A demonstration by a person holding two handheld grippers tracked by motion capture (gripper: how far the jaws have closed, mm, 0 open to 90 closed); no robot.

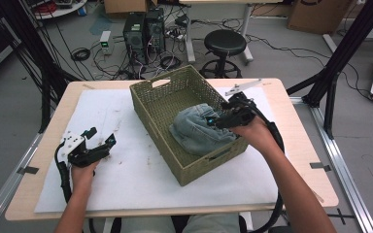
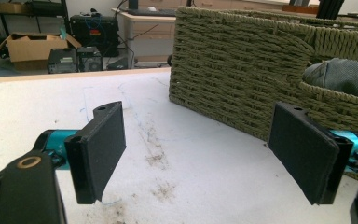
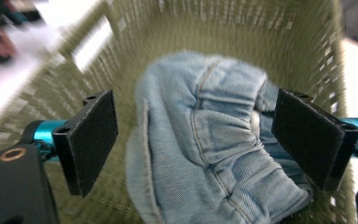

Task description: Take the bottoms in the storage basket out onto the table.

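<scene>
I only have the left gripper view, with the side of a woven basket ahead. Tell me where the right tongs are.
Observer: The right tongs hang inside the olive woven basket, just above a bundle of light blue denim.
Operator: Report their jaws.
Observer: Open, standing on either side of the denim, nothing gripped.
Operator: Give me the basket's position on the table.
Observer: It sits skewed on the white mat, right of centre, one corner pointing toward the person.
Operator: Now my own tongs from above.
Observer: The left tongs are open over the mat, apart from the basket.
</scene>
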